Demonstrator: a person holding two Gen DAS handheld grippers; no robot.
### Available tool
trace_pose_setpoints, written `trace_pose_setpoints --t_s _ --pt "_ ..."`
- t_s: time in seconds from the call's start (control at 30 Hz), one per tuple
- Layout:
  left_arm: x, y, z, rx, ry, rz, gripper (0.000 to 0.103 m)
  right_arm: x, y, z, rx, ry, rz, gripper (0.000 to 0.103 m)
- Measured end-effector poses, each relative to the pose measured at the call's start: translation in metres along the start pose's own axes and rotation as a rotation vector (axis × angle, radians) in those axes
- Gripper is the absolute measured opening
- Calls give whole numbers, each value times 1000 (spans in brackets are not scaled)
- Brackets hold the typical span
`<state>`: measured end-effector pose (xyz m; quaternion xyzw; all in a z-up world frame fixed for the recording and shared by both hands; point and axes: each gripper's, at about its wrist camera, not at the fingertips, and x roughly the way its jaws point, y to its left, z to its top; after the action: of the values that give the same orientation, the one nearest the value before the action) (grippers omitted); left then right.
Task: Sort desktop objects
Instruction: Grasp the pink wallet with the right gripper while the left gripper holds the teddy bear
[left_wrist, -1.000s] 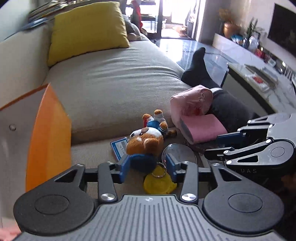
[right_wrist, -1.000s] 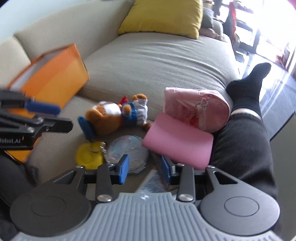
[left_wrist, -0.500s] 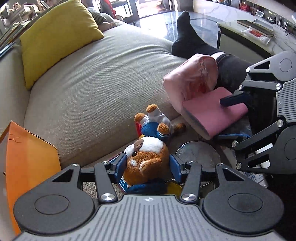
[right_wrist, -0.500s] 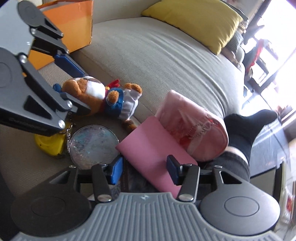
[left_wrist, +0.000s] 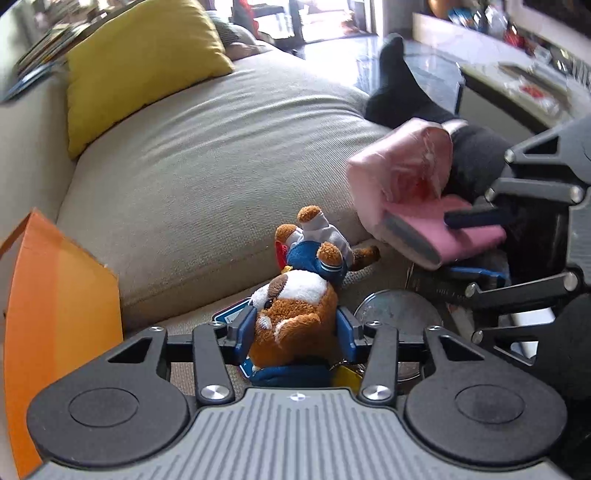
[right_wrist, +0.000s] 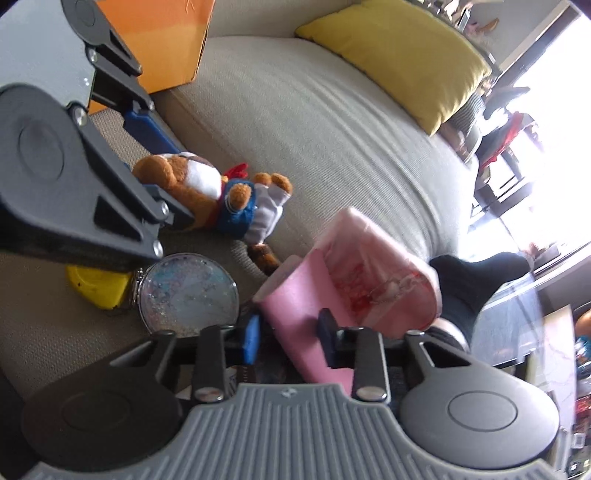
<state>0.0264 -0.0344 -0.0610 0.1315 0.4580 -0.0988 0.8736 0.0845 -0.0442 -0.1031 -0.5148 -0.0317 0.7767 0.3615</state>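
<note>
A brown plush bear (left_wrist: 295, 314) in blue clothes lies on the beige sofa seat (left_wrist: 207, 177). My left gripper (left_wrist: 295, 328) has its blue pads against both sides of the bear's head, jaws closing. A pink pouch (right_wrist: 373, 280) lies open to the right, its flat flap (right_wrist: 295, 314) sticking out. My right gripper (right_wrist: 290, 336) straddles that flap with jaws closing; one pad touches it and a dark gap shows at the other. In the left wrist view the right gripper (left_wrist: 447, 245) has one finger above the flap and one below.
A round clear disc (right_wrist: 186, 295) and a yellow tag (right_wrist: 98, 290) lie beside the bear, and a blue card (left_wrist: 231, 315) pokes out under it. An orange box (left_wrist: 59, 314) stands left. A yellow cushion (left_wrist: 140, 62) leans on the backrest. A person's leg in a black sock (left_wrist: 399, 85) is at right.
My left gripper came down over the bear and closed in on its head. My right gripper rolled, moved onto the pink flap and narrowed around it.
</note>
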Motion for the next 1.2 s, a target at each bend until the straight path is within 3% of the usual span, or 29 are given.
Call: trace_pose_setpoints --t_s 0.13,0.43,0.63,0.8,0.93,1.13,1.2 --pt "-18 10 -5 -84 -39 -28 48 -16 -2 2 -11 -25 -64 19" --pt "-70 14 -15 -184 -125 -48 48 -59 2 11 -6 -95 -88 17" --pt "-106 25 -24 -245 -181 -69 47 -80 -1 25 81 -127 16 16" --pt "-127 37 -38 -304 -210 -67 47 -91 -7 40 212 -134 195 16" --pt "-131 42 -50 -328 -194 -44 47 -83 -4 48 293 -90 329 16" --pt "-105 45 -71 -382 -150 -37 47 -52 4 57 315 -11 360 17" --pt "-92 45 -73 -396 -136 -45 47 -48 7 59 304 -22 343 17"
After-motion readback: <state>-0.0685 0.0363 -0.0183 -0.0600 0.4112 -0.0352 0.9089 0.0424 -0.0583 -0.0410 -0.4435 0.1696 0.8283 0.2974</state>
